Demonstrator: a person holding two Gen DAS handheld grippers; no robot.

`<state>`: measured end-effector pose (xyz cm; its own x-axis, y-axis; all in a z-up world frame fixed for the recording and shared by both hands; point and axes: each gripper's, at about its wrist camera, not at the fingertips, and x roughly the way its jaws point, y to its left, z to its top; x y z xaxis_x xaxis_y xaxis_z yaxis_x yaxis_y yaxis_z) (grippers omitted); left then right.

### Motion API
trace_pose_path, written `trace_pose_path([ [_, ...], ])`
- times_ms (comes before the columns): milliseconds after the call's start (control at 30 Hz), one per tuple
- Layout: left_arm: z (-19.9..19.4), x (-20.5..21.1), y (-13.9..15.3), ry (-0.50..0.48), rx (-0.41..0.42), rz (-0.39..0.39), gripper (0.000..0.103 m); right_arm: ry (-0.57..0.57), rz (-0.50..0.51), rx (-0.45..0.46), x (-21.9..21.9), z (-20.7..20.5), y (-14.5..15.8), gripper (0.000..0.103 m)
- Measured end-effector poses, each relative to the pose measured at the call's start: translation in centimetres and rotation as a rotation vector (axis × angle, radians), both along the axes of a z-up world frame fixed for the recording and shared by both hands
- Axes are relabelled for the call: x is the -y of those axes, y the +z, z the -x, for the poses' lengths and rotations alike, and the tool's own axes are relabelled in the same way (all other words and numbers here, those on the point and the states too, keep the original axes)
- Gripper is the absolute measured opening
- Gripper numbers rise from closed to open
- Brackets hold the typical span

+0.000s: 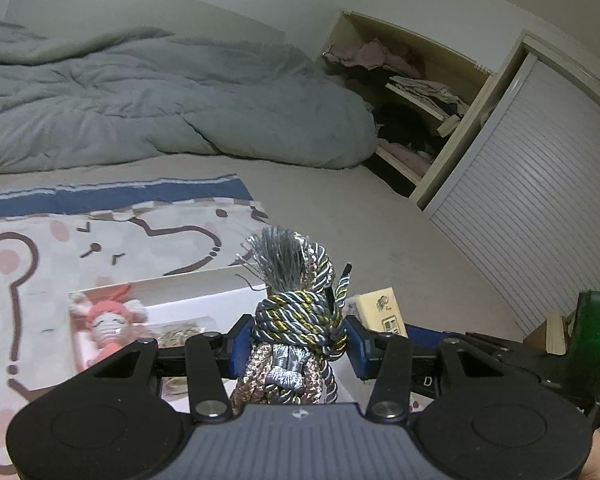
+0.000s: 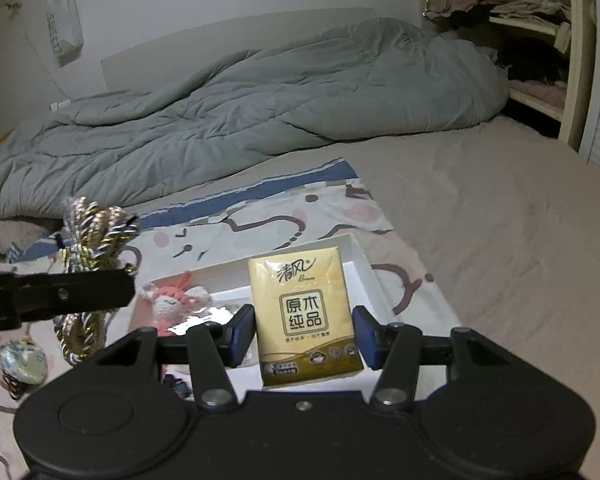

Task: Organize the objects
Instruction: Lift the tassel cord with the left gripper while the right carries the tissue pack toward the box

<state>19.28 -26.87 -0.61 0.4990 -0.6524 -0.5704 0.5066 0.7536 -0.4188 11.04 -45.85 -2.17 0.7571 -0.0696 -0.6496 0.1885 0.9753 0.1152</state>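
Note:
My left gripper (image 1: 298, 338) is shut on a bundle of silver, gold and black tasselled cord (image 1: 300, 316), held above the bed. The cord also shows at the left of the right wrist view (image 2: 90, 232). My right gripper (image 2: 303, 330) is shut on a yellow tissue pack (image 2: 303, 312), held upright over a white box (image 2: 360, 268). The pack also shows in the left wrist view (image 1: 382, 310). A pink crocheted doll (image 2: 172, 304) lies in the box, beside a crinkly packet (image 2: 208, 318).
The box sits on a patterned cloth (image 2: 300, 212) on the bed. A grey duvet (image 2: 260, 100) is heaped behind. An open closet with clothes (image 1: 412, 96) and a slatted door (image 1: 540, 200) stand at right. A small shiny pouch (image 2: 22, 360) lies at left.

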Motion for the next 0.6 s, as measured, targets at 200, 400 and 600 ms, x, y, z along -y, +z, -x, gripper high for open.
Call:
trace_pose_path([
  [200, -2.8, 1.9, -1.3, 0.017, -0.030, 0.035, 0.049, -0.021, 0.017, -0.003, 2.5, -2.2, -0.7, 0.054],
  [400, -5.6, 2.8, -5.2, 0.028, -0.139, 0.128, 0.049, 0.007, 0.022, -0.011, 3.8, -4.8, -2.2, 0.054],
  [600, -8.1, 4.8, -9.4, 0.039, -0.221, 0.177, 0.049, 0.039, 0.040, -0.064, 4.5, -7.5, -4.8, 0.054],
])
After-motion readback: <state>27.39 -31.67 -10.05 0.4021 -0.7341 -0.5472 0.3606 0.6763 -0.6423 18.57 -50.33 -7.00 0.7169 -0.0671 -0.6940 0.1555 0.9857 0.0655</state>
